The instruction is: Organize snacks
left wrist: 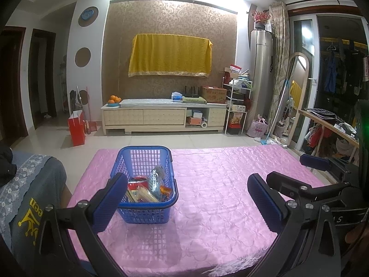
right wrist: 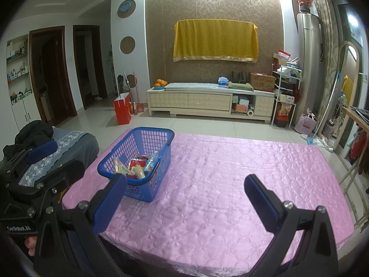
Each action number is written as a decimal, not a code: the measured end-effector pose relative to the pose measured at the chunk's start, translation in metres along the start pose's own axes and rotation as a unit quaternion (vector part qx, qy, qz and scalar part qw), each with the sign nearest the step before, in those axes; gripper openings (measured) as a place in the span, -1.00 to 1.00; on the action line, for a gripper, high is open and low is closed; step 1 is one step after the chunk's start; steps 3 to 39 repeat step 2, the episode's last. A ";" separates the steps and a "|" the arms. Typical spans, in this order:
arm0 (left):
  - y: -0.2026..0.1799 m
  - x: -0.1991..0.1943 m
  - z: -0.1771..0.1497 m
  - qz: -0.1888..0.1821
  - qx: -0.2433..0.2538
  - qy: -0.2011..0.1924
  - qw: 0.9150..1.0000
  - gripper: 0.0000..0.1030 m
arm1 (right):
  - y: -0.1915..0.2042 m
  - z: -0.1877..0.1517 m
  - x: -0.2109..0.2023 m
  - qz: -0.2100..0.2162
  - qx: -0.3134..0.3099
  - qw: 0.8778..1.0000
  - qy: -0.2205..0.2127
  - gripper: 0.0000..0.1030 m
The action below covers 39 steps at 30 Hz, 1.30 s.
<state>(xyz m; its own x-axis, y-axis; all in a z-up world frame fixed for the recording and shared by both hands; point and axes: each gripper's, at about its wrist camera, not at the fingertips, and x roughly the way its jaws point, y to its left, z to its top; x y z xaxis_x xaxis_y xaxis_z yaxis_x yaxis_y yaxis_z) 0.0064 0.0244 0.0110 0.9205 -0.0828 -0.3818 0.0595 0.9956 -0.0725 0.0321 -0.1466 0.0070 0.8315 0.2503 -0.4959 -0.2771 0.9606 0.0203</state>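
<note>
A blue plastic basket (left wrist: 145,215) stands on the left part of a table under a pink quilted cloth (left wrist: 219,180). Inside it lie several snacks: a red packet (left wrist: 138,182), a clear wrapper (left wrist: 156,180) and yellow sticks (left wrist: 144,195). My left gripper (left wrist: 188,199) is open above the near table edge, its left finger in front of the basket's near left corner. In the right wrist view the basket (right wrist: 141,192) sits ahead to the left on the pink cloth (right wrist: 230,173). My right gripper (right wrist: 185,204) is open and holds nothing.
A grey seat with a lace cover (right wrist: 69,143) and a black jacket (right wrist: 34,131) lies left of the table. A wooden rack (left wrist: 327,124) stands to the right. Tiled floor, a red bag (right wrist: 122,112) and a TV cabinet (right wrist: 209,102) lie beyond.
</note>
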 end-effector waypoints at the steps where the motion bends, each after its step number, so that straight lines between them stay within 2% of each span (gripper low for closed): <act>1: 0.000 0.000 0.000 0.000 0.000 0.000 1.000 1.00 | 0.000 0.000 0.001 0.000 0.000 1.000 0.001 1.00; 39: 0.000 0.000 0.000 0.000 0.000 0.000 1.000 1.00 | 0.000 0.000 0.001 0.000 0.000 1.000 0.001 1.00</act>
